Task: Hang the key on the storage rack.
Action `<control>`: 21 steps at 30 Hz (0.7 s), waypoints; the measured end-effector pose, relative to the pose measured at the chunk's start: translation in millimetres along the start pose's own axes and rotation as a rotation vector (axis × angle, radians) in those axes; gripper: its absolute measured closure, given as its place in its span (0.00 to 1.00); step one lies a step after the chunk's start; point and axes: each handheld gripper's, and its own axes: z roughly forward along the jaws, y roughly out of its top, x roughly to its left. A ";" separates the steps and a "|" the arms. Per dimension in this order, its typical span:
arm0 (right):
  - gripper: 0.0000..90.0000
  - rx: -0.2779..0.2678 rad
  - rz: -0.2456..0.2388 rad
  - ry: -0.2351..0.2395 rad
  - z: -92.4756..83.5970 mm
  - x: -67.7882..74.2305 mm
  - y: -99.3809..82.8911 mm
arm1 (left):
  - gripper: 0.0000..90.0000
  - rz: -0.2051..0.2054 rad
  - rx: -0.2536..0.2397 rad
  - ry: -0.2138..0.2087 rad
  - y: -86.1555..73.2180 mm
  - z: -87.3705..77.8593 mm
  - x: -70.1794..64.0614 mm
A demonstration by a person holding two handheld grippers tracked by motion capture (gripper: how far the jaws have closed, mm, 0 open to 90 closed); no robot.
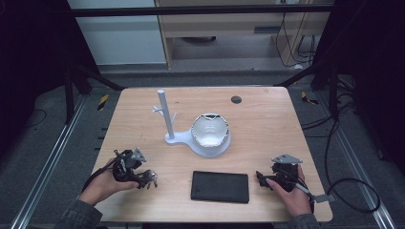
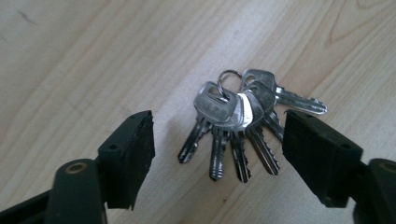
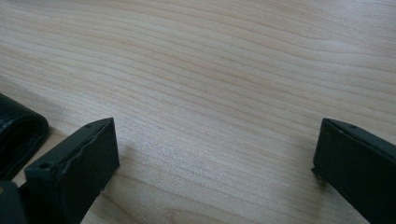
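Nearest the lens in the left gripper view: two black jaws rising from the bottom corners, spread, with the keys [image 2: 243, 126] lying flat on the wood between them, untouched by either pad. Fanned blades pointing toward the lower edge, ring at upper centre; probably straddled this way so the jaws can pinch the bunch across its width. In the high view, lower left of frame, left gripper [image 1: 149, 180] low over the table [image 1: 267, 119], keys [image 1: 151, 177] at its tips, hand behind it tilting it down toward them

Lower right of frame: right gripper [image 1: 259, 177] resting level, just beside the right end of the black case [image 1: 220, 186], jaws spread wide over bare wood, pinching nothing; likely parked there to stay clear of the left side's work. Edge of the case [image 3: 18, 135] at the far left of the right gripper view

Centre of frame: white stand [image 1: 165, 117] with small pegs, upright beside a bowl [image 1: 210, 133], well apart from the keys; pegs seemingly meant for hanging the ring
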 end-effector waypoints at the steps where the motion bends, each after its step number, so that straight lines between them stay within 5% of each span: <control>1: 0.00 0.000 0.001 0.000 0.0 0.1 0.0 | 0.34 -0.001 0.007 -0.008 0.5 2.1 -0.4; 6: 0.00 0.000 0.000 0.000 0.0 0.0 0.0 | 0.35 -0.026 0.053 -0.024 1.2 9.9 4.2; 16: 0.00 0.000 -0.002 -0.002 0.1 0.0 -0.1 | 0.47 -0.032 0.061 -0.060 0.0 8.8 4.1; 21: 0.00 0.000 -0.002 -0.002 0.1 0.0 -0.1 | 0.67 -0.038 0.074 -0.060 1.2 6.9 3.6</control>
